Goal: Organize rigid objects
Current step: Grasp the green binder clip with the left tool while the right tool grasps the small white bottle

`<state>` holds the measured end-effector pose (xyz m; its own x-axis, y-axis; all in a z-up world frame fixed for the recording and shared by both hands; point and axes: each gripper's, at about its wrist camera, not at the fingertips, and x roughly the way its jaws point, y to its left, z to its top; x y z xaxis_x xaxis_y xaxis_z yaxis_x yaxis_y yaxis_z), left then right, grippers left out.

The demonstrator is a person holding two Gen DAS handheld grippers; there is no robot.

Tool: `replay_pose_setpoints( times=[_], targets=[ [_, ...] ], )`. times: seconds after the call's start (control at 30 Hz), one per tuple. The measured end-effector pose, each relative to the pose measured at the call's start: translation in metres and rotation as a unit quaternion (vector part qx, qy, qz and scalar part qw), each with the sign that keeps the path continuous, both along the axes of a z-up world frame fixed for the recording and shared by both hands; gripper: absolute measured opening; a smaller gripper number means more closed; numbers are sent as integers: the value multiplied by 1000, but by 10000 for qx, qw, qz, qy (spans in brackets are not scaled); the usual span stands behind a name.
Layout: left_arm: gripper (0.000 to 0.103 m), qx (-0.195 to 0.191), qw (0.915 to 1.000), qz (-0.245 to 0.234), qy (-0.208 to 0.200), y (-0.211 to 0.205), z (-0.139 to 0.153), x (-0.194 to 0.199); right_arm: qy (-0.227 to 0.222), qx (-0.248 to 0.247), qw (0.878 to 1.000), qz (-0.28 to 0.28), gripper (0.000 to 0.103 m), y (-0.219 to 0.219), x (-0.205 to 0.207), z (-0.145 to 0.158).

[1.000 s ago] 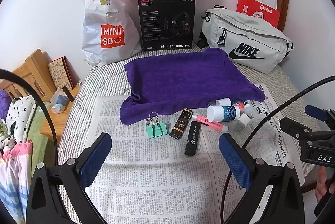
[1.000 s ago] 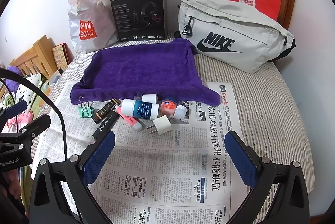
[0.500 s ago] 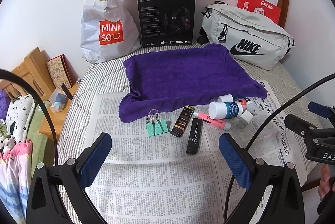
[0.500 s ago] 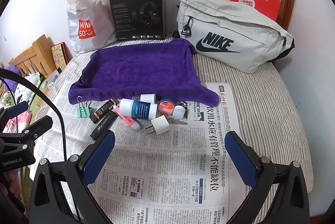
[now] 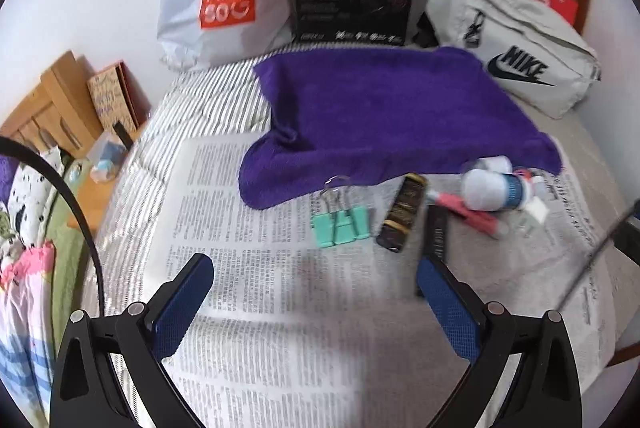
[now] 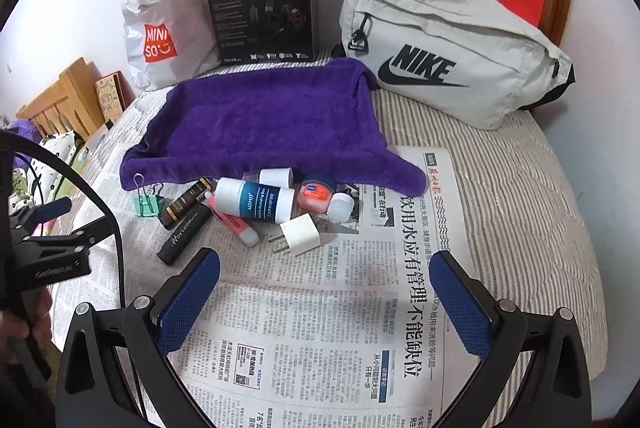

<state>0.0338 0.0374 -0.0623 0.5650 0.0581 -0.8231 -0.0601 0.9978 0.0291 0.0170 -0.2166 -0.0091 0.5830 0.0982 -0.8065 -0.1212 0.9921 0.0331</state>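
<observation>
my left gripper [image 5: 314,294] wide apart, holding nothing | right gripper [image 6: 324,292] same | Nike bag [image 6: 448,51] zipped, Miniso bag [image 6: 160,27] contents hidden | white bottle [image 6: 256,199], orange jar [image 6: 316,193] loose on newspaper [image 6: 320,328]

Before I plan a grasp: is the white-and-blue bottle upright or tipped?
Tipped: the white-and-blue bottle lies on its side on the newspaper, label facing up.
</observation>
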Motion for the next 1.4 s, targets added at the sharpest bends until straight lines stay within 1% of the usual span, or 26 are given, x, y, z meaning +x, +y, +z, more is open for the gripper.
replay_pose_setpoints(
  times=[0.07,0.2,0.23,0.37,0.47,0.5,0.53,0.6,0.67,0.7,0.83,0.97,1.0,1.03,1.07,1.1,1.13,1.17,1.3,1.4],
  targets=[
    [102,-206,9997,44,138,6,-12,9,72,4,10000,-18,103,-1,3,-6],
    [101,-376,9991,91,144,10,-28,26,196,-18,9998,2,103,-1,7,-17],
    [99,-371,9991,110,181,10,-32,32,221,-29,9998,8,103,-1,8,-19],
    [98,-292,9992,98,265,7,-41,48,381,-20,9993,31,103,-3,15,-30],
    [97,-258,9992,178,266,8,-45,55,454,-30,9989,71,103,-3,21,-37],
    [90,-279,9990,215,267,9,-45,57,478,-4,9988,82,103,-4,24,-40],
    [81,-359,9986,331,188,12,-45,58,506,23,9987,92,103,-5,26,-42],
    [76,-520,9977,384,191,15,-48,59,567,35,9983,107,103,-6,29,-46],
    [71,-462,9982,361,101,14,-47,57,617,17,9980,119,103,-8,33,-51],
    [69,-444,9984,317,123,12,-47,56,630,17,9979,113,103,-9,34,-53],
    [70,-89,9997,174,164,2,-50,50,718,93,9974,56,103,-14,41,-60],
    [70,-143,9995,241,144,4,-50,50,778,120,9969,51,103,-14,43,-65],
    [68,-116,9995,252,153,3,-49,50,784,121,9968,60,103,-14,43,-65],
    [59,-118,9995,242,153,4,-49,49,778,118,9969,77,103,-13,43,-66],
    [56,-131,9996,185,166,4,-47,48,764,114,9970,85,103,-13,42,-66],
    [41,-142,9997,147,167,4,-46,46,749,110,9971,85,103,-13,42,-65],
    [39,-184,9996,85,184,5,-45,44,732,105,9972,77,103,-14,42,-65],
    [39,-203,9995,17,227,6,-45,43,711,103,9974,61,103,-16,42,-65],
    [39,-310,9994,-20,176,11,-45,37,561,140,9983,-91,102,-24,50,-62],
    [39,-161,9998,-109,109,5,-45,34,537,229,9979,-273,101,-30,61,-64]
  ],
)
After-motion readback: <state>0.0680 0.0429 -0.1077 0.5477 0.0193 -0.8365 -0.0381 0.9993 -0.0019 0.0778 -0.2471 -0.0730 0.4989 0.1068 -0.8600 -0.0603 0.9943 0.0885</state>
